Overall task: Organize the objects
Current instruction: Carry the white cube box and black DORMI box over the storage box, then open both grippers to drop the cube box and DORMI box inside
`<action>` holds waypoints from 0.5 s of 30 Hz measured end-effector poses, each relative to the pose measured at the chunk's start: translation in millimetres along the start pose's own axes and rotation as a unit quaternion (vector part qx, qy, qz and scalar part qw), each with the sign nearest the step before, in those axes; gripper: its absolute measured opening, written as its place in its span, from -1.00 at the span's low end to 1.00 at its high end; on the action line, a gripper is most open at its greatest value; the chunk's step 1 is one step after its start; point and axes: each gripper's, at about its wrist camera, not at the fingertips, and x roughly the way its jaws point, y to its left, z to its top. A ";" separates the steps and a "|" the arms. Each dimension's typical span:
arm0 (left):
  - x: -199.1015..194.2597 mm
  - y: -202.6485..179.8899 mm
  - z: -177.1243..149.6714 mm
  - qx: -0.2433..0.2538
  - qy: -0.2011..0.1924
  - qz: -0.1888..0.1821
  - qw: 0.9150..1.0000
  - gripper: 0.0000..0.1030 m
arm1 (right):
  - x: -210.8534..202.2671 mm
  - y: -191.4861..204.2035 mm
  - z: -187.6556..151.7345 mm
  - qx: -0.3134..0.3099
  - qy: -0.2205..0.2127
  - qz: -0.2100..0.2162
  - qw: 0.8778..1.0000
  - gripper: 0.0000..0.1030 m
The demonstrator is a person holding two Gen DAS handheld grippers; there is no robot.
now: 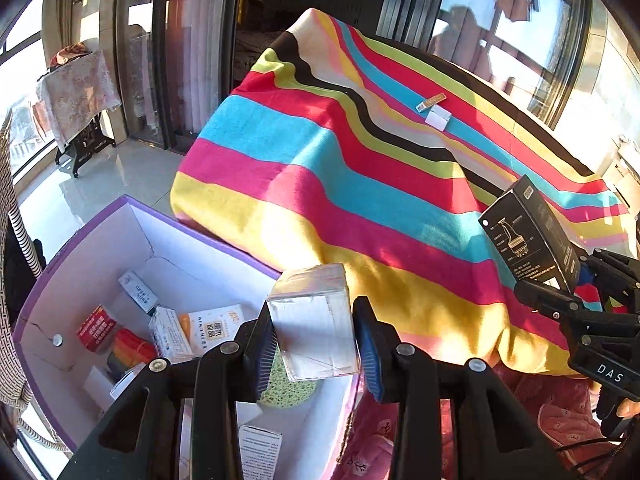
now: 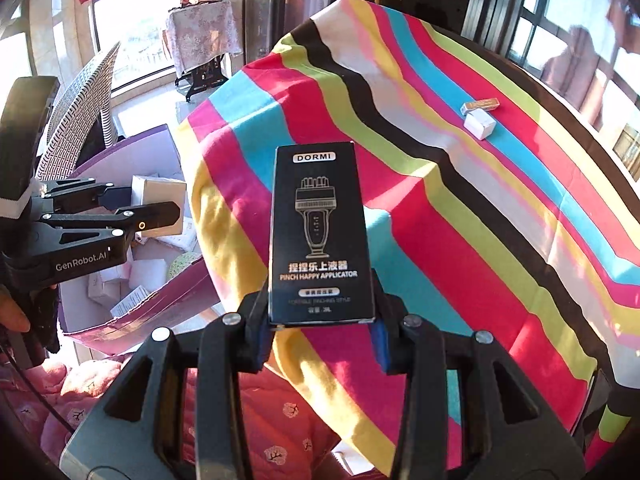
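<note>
My left gripper (image 1: 316, 340) is shut on a clear plastic box (image 1: 314, 320), held above the right edge of an open purple storage box (image 1: 80, 240) that holds several small cartons. My right gripper (image 2: 320, 320) is shut on a black DORMI applicator carton (image 2: 320, 232), held upright over the near edge of the striped tablecloth (image 2: 440, 220). The black carton also shows at the right of the left wrist view (image 1: 528, 232). A small white box (image 2: 479, 124) and a small gold box (image 2: 482, 105) lie far back on the cloth.
The purple box (image 2: 160, 300) sits left of the table, below its edge. A patterned chair (image 2: 80, 112) and a draped side table (image 2: 204, 28) stand by the windows. My pink quilted lap (image 2: 280, 420) is below the grippers.
</note>
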 end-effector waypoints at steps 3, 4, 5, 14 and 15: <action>-0.7 17.7 -3.8 -0.020 0.002 0.006 1.000 -0.25 | 4.0 9.9 2.7 -0.012 0.007 0.006 1.000 -0.16; -1.5 23.2 -5.0 -0.027 0.002 0.009 1.000 -0.25 | 5.4 13.3 4.2 -0.015 0.010 0.009 1.000 -0.16; -2.4 29.1 -5.5 -0.034 0.002 0.011 0.999 -0.25 | 6.9 17.4 6.5 -0.022 0.013 0.012 1.000 -0.16; -17.4 72.9 -9.6 -0.072 -0.020 0.046 0.996 -0.25 | 16.3 89.0 37.1 -0.133 0.010 0.042 0.990 -0.16; -18.9 77.0 -10.8 -0.075 -0.021 0.050 0.996 -0.25 | 17.3 96.9 40.1 -0.144 0.010 0.047 0.988 -0.16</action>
